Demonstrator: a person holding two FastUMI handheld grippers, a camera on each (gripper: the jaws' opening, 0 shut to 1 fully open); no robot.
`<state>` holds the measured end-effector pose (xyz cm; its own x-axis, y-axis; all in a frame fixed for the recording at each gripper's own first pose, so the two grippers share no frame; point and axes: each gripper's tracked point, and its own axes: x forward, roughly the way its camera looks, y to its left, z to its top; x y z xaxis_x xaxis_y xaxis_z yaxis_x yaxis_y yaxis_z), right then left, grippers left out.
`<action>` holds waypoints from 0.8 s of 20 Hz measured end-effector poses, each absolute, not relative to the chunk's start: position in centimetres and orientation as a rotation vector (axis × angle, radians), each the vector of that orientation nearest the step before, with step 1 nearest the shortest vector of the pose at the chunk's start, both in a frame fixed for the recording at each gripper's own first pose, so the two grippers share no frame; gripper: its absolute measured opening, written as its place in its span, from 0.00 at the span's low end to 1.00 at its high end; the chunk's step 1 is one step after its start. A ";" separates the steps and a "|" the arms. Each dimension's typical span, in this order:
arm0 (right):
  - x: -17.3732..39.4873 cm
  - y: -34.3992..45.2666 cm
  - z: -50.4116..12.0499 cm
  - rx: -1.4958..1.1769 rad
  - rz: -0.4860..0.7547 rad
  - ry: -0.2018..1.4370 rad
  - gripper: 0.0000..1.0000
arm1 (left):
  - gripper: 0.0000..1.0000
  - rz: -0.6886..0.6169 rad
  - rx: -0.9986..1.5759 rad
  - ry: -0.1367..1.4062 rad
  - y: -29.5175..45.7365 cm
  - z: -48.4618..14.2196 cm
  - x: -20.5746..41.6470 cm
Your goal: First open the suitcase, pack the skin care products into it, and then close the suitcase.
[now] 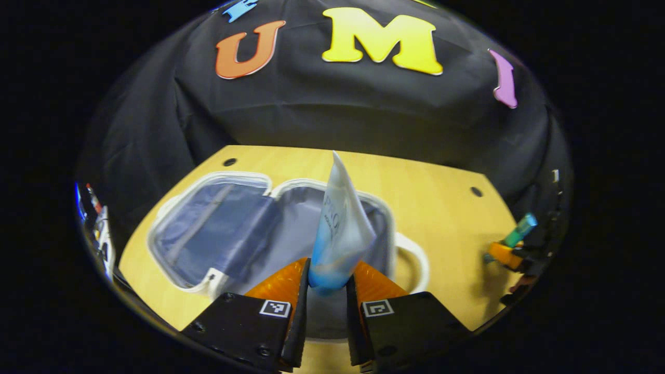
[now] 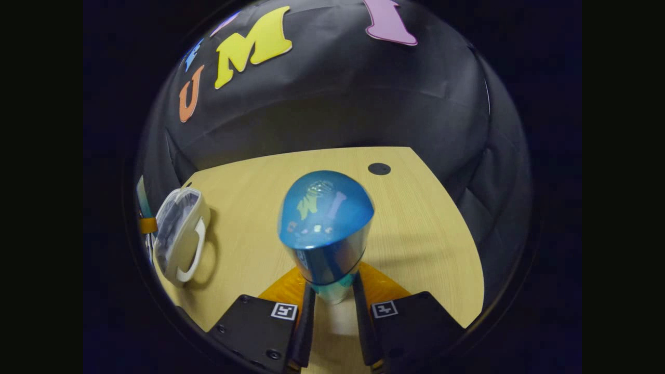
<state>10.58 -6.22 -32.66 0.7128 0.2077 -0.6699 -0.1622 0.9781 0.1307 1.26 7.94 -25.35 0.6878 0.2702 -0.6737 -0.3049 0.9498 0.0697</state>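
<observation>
A small white suitcase (image 1: 208, 182) lies open on the wooden table, its blue-grey lining showing in both halves. My left gripper (image 1: 328, 283) is shut on a white and blue tube (image 1: 340, 228), which stands up between the fingers above the suitcase's right half. My right gripper (image 2: 332, 296) is shut on a bottle with a shiny blue domed cap (image 2: 326, 208), held over bare table. In the right gripper view the suitcase (image 2: 179, 234) lies far to the left, with its white handle toward me. The right gripper with its bottle (image 1: 511, 244) shows at the right edge of the left gripper view.
The wooden table (image 2: 415, 218) has round holes (image 2: 379, 168) near its far corners. The booth's black cloth wall rises behind it. The suitcase's white handle (image 1: 415, 259) sticks out toward the table's right part.
</observation>
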 end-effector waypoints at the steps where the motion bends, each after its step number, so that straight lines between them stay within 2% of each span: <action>1: 9.8 -6.0 -31.5 0.063 0.218 0.747 0.35 | 0.36 0.364 -0.020 0.765 9.2 -25.6 0.9; 6: 4.8 -4.2 -27.0 0.083 0.317 0.802 0.33 | 0.36 0.518 0.104 0.966 13.5 -30.3 -0.6; 8: 3.0 -3.1 -25.7 0.083 0.357 0.796 0.35 | 0.36 0.559 0.165 1.051 15.0 -31.6 -0.8; 13: 0.1 -1.3 -22.3 0.124 0.416 0.777 0.35 | 0.36 0.588 0.214 1.277 15.5 -35.0 -2.1; 16: -0.7 -1.2 -20.1 0.136 0.428 0.746 0.35 | 0.38 0.616 0.179 1.307 15.6 -35.1 -1.4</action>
